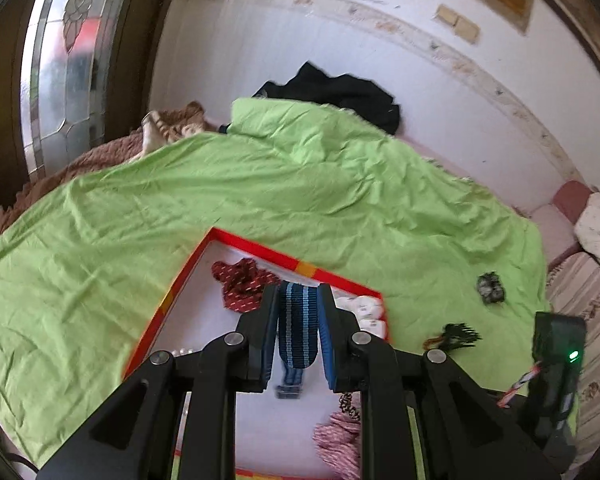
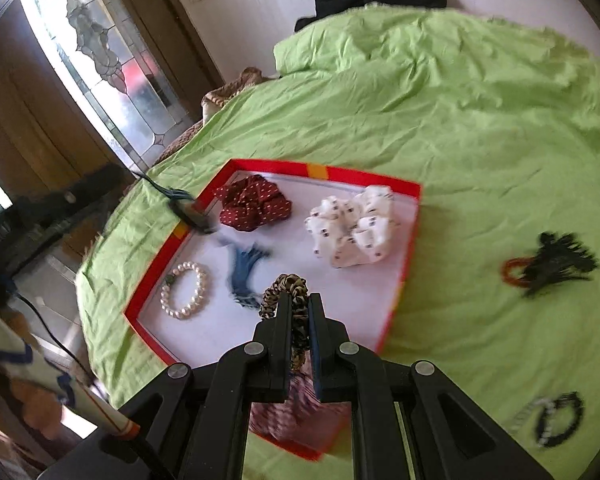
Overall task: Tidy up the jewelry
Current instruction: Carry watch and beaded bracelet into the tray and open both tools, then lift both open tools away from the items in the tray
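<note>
- Left gripper (image 1: 298,300) is clamped on a blue striped strap (image 1: 296,320), which hangs down between the pads over the red-rimmed tray (image 1: 296,258).
- Right gripper (image 2: 300,304) is pinched nearly closed on a leopard-print scrunchie (image 2: 286,286), held above the near part of the tray's white floor.
- Inside the tray I see a dark red dotted scrunchie (image 2: 256,204) at the far side, a white patterned scrunchie (image 2: 354,228) to its right, a pearl bracelet (image 2: 184,290) near the left rim, and a blue tassel (image 2: 244,276) just beside it.
- Out on the green sheet (image 2: 460,120), right of the tray, lie a black fringed piece with an orange ring (image 2: 552,268) and a dark beaded bracelet (image 2: 558,420), well apart from each other.
</note>
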A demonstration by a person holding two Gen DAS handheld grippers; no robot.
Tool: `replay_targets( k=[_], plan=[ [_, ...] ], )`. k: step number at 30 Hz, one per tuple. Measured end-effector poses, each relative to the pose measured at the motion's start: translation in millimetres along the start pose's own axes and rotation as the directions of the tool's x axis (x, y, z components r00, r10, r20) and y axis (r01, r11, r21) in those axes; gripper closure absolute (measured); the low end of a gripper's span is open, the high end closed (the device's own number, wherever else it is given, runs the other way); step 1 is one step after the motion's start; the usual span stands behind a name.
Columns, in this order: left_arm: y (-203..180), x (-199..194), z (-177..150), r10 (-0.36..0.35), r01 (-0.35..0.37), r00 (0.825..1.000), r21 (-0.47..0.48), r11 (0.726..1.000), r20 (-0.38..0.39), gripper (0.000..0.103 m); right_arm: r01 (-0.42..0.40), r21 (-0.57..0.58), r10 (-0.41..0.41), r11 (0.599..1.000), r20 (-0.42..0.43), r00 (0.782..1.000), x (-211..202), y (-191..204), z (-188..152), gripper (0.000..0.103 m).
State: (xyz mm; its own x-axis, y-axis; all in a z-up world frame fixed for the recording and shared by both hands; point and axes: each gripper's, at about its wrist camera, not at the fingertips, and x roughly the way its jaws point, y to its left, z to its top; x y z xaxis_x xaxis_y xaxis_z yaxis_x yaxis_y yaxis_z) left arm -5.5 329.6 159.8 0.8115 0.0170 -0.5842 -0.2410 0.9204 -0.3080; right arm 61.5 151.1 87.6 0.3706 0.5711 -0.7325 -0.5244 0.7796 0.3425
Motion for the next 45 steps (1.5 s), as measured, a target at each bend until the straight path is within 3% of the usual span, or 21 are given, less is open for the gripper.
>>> replay_targets(
  k=[8,16,21,24,25,27,29,31,36,45],
  plan=[
    [24,46,-15,0.180,-0.179,0.982,0.014,0.984,-0.052,0.085,0.014,0.026,-0.013,1.000,-0.054,0.998,41,-8,6,0.094],
    [30,61,-19,0.170,-0.172,0.981,-0.004,0.985,-0.097,0.084,0.012,0.038,-0.009,0.999,-0.091,0.996,64,-11,0,0.094],
    [32,67,-22,0.205,-0.207,0.972,-0.004,0.978,-0.111,0.084,0.020,0.034,-0.017,0.999,-0.088,0.996,64,-12,-2,0.093],
    [35,65,-21,0.212,-0.215,0.972,-0.015,0.977,-0.103,0.077,0.022,0.039,-0.019,0.999,-0.081,0.997,64,-13,-3,0.093],
    [36,63,-20,0.211,-0.214,0.973,-0.023,0.976,-0.096,0.067,0.022,0.040,-0.019,0.999,-0.079,0.997,64,-14,-3,0.092],
    [36,59,-20,0.210,-0.213,0.975,-0.031,0.977,-0.078,0.061,0.026,0.039,-0.024,0.999,-0.075,0.997,64,-13,-3,0.086],
    [34,54,-19,0.195,-0.197,0.979,-0.035,0.980,-0.060,0.052,0.037,0.038,-0.035,0.999,-0.055,0.998,60,-13,-4,0.057],
    [32,48,-18,0.172,-0.173,0.984,-0.044,0.984,-0.040,0.047,0.044,0.036,-0.043,0.998,-0.031,0.999,53,-13,-5,0.050],
    [29,39,-18,0.178,-0.178,0.984,-0.045,0.983,-0.004,0.045,0.050,0.016,-0.050,0.999,-0.004,0.999,37,-10,-6,0.050],
    [26,41,-23,0.187,-0.188,0.982,-0.048,0.981,-0.018,0.045,0.117,-0.015,-0.116,0.993,0.045,0.992,-1,-14,-19,0.050]
  ],
)
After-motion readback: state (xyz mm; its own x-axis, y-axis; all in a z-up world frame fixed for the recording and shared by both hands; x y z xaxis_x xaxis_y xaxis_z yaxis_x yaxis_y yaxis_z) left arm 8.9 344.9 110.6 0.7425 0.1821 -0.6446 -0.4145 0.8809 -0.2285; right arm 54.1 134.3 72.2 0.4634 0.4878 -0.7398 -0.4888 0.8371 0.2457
